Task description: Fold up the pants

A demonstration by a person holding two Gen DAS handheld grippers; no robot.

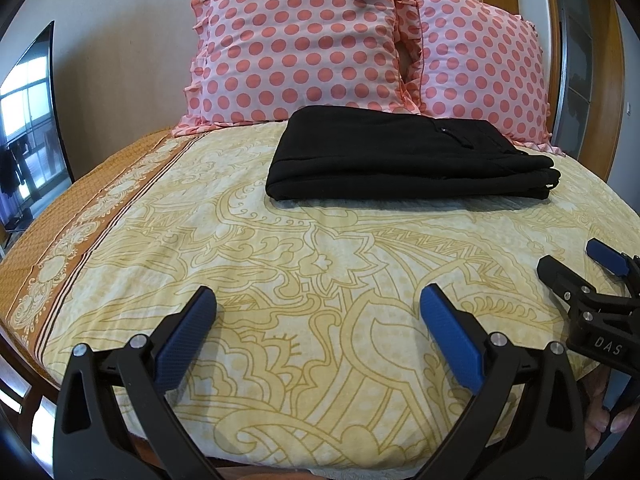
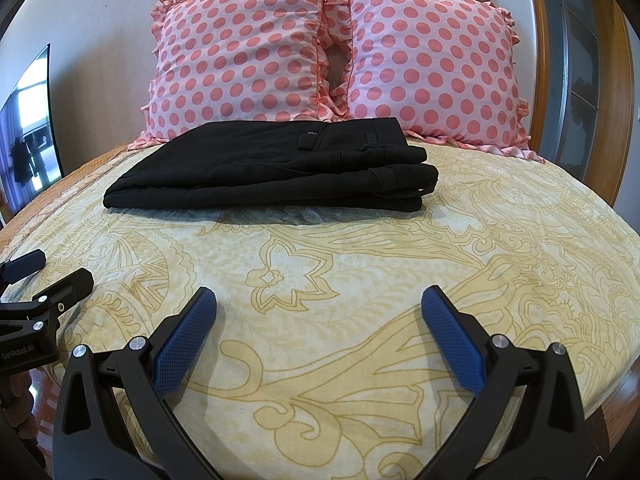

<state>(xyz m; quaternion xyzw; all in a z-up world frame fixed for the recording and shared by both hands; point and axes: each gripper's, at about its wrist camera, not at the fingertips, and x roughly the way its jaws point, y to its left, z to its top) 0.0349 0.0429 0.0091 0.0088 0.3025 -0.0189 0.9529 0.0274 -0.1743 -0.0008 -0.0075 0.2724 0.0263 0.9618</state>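
Black pants [image 1: 408, 156] lie folded in a flat stack on the yellow patterned bedsheet [image 1: 280, 280], just in front of the pillows; they also show in the right wrist view [image 2: 276, 168]. My left gripper [image 1: 318, 300] is open and empty, held low over the near part of the bed, well short of the pants. My right gripper [image 2: 320, 300] is open and empty at about the same distance. The right gripper shows at the right edge of the left wrist view [image 1: 576, 268], and the left gripper at the left edge of the right wrist view [image 2: 48, 272].
Two pink polka-dot pillows [image 1: 304, 40] [image 1: 480, 68] lean against the headboard behind the pants. A dark TV screen [image 1: 28, 120] stands at the left. A wooden frame and door [image 2: 580, 60] are at the right. The bed's near edge [image 1: 360, 464] is below the grippers.
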